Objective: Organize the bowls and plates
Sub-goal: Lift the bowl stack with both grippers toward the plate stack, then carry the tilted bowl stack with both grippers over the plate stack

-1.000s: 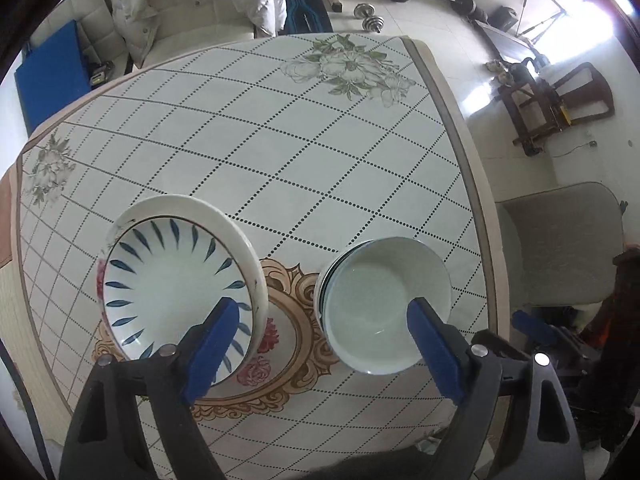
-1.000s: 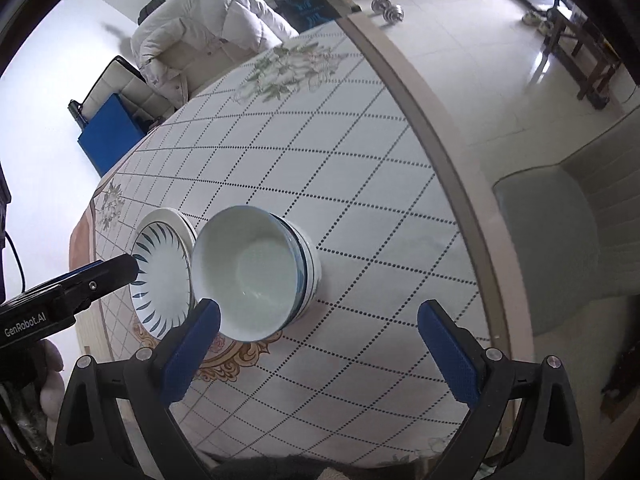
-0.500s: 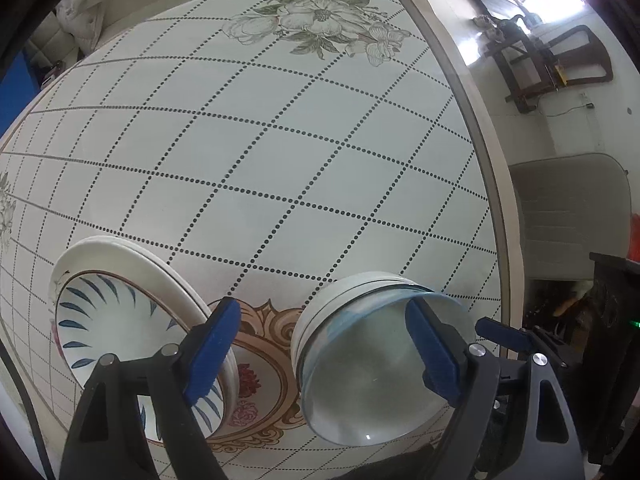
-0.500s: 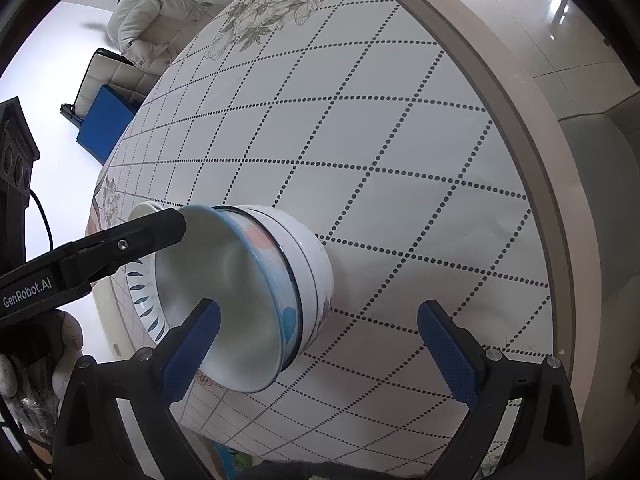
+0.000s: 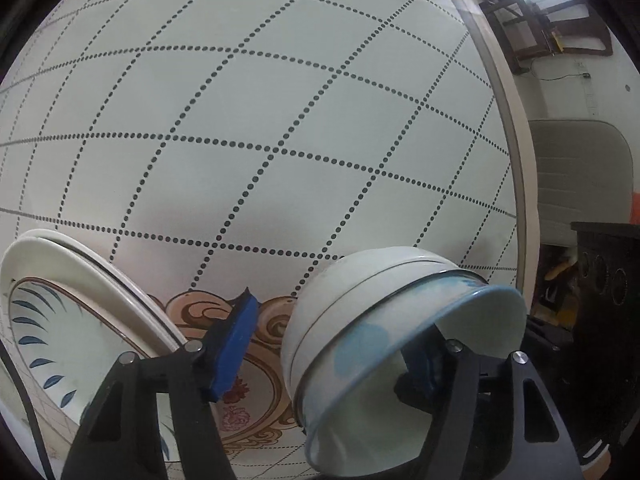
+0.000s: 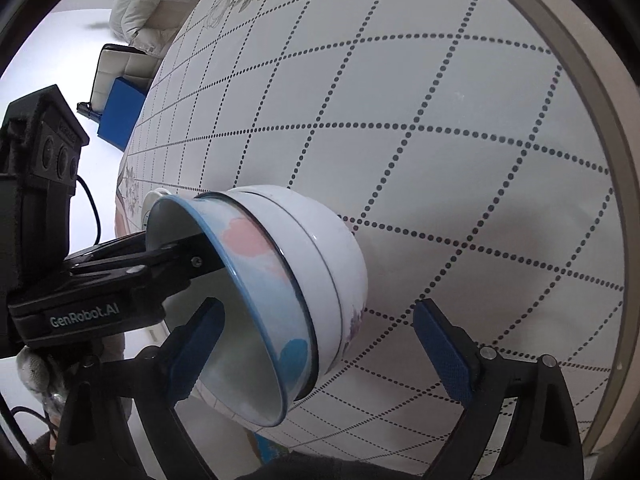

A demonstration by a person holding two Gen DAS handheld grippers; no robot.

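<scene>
Bare tablecloth point(image 5: 280, 128) beyond bowl stack point(image 5: 360, 300) (plates point(image 5: 80, 292) leftward).

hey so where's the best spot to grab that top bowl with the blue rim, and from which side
Grip the blue-rimmed bowl by its rim wall, one finger inside and one outside, coming from above. It sits nested in the white bowls, so only its rim band stands clear. The left gripper already has one finger inside it; on the right gripper's side, the rim looks equally exposed, probably workable too.

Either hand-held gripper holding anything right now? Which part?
Nothing clamped yet. The left hand-held gripper straddles the near rim of the top bowl, one finger inside, still open. The right hand-held gripper is open and empty.
</scene>
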